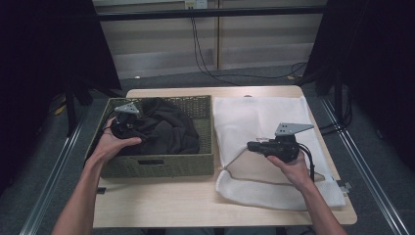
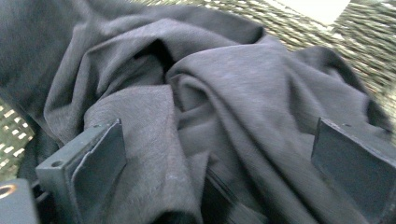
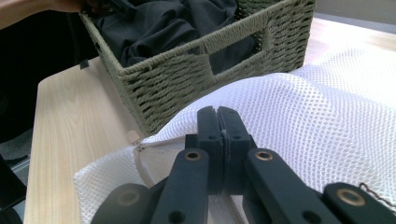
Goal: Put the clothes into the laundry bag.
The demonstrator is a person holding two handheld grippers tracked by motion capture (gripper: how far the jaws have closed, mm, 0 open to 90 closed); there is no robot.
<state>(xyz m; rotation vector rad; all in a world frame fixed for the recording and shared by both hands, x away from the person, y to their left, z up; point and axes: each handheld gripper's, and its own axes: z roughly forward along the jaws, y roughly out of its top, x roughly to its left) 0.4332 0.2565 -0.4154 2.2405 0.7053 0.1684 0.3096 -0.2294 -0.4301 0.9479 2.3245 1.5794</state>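
Dark garment in a woven basket, with a mesh bag held open beside it.

The dark garment (image 1: pixel 161 128) lies crumpled in the woven basket (image 1: pixel 161 166) at the table's (image 1: pixel 195 205) left half. The left gripper (image 2: pixel 215 154) sits directly over it, jaws spread wide, folds of cloth between them but not pinched; this hand is much the nearer. The right gripper (image 3: pixel 218 135), jaws clamped on the rim of the white mesh bag (image 3: pixel 327 116), lifts the bag's mouth, which faces the basket's right wall.
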